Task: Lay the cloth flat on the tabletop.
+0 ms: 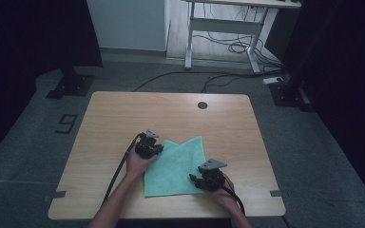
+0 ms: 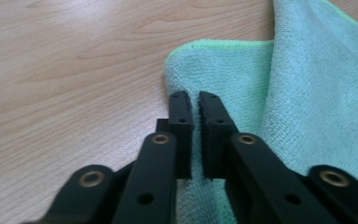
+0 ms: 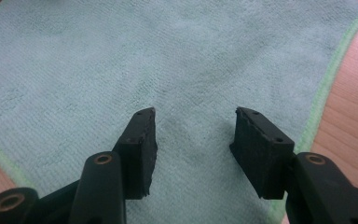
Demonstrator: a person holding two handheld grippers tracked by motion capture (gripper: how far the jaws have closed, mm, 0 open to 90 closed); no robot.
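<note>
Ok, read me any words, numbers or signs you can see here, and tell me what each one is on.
"9": a dark outlined digit marked on the grey floor, at, left of the table.
Nothing readable on the green cloth or the table.

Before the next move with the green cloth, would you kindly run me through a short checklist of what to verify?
1. Left gripper closed on the cloth: ok, jaws nearly together with a fold of fabric between them, near a corner.
2. Right gripper gripping: not ok, jaws open above the fabric.
3. Right gripper over the cloth's edge: ok, the green hem runs just beside it.
4. Cloth flat: not ok, one part is folded over.
5. Table around the cloth free: ok.
6. Left grip firm enough to lift: cannot tell.
</note>
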